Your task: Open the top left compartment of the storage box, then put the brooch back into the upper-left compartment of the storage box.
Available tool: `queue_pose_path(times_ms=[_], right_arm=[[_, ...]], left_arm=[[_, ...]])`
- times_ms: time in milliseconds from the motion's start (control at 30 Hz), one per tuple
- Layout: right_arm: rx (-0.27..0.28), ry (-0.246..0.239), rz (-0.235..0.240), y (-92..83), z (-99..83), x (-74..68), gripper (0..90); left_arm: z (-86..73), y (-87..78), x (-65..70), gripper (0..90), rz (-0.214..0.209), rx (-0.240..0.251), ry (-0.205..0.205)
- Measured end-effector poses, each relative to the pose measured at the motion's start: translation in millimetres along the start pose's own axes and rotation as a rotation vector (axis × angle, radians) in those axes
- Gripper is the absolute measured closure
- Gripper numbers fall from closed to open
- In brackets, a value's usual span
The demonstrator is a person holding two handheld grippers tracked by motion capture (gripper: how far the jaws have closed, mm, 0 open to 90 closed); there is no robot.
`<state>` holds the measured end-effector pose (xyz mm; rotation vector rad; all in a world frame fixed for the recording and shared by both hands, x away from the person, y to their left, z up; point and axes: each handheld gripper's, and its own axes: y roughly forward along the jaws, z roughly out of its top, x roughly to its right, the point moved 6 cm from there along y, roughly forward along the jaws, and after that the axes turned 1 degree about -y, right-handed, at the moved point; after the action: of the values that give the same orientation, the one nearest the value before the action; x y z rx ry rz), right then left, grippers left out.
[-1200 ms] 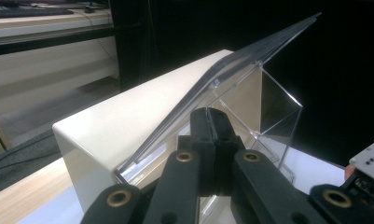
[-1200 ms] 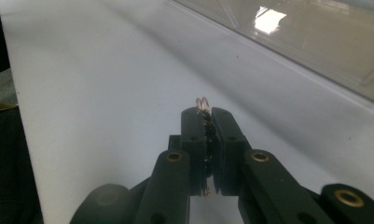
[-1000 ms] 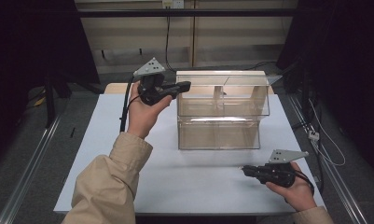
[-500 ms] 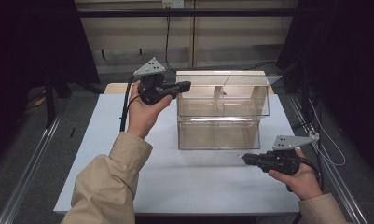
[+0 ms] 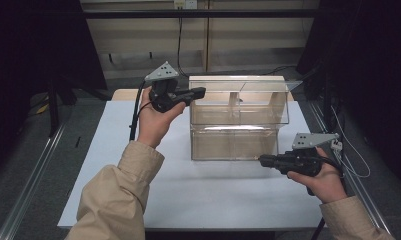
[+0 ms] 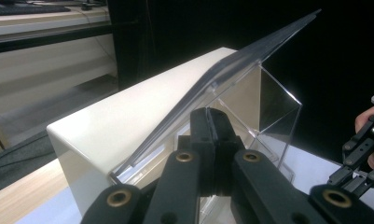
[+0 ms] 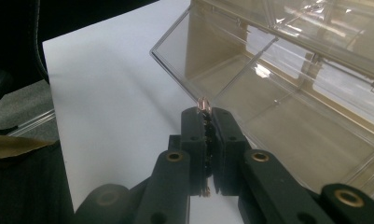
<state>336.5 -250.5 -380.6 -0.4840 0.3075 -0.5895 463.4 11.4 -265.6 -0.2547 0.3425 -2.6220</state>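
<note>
Over on the left, the left gripper (image 5: 202, 91) has its fingers (image 6: 201, 135) clenched with nothing visible between them. Their tips are pushed up against the upper left corner of the clear box (image 5: 238, 120), just below the tilted top lid (image 6: 250, 56). That looks like a brace, and it's a thin one: press too hard and the light box skates across the surface (image 5: 213, 195), or the tips slide up and knock the lid. The box sits between the two pairs of fingers, well ahead of the person. On the right, the right gripper (image 5: 262, 160) has its fingers (image 7: 194, 135) clamped on the small tab (image 7: 203, 102) at the edge of the lower front flap (image 7: 208, 60), which is swung partly out from the box. The bite is right at the fingertips, so the tab could pop free and let the flap drop shut. Pull off the hinge's arc and the flap could bind or drag the front of the box off the surface. If the brace gives way during the lift, the whole box may tip toward the person.
</note>
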Motion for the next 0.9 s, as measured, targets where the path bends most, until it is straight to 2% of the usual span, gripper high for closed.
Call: queue_pose_path(times_ms=[333, 900], right_arm=[[0.005, -0.015, -0.007, -1.0, 14.2, 2.2, 85.4], [0.008, -0.053, 0.010, 2.0, 44.5, -1.4, 85.5]], left_arm=[[0.2, 0.7, 0.0, 90.0, -0.003, 0.000, 0.002], [0.3, -0.4, -0.4, 90.0, -0.007, 0.001, 0.002]])
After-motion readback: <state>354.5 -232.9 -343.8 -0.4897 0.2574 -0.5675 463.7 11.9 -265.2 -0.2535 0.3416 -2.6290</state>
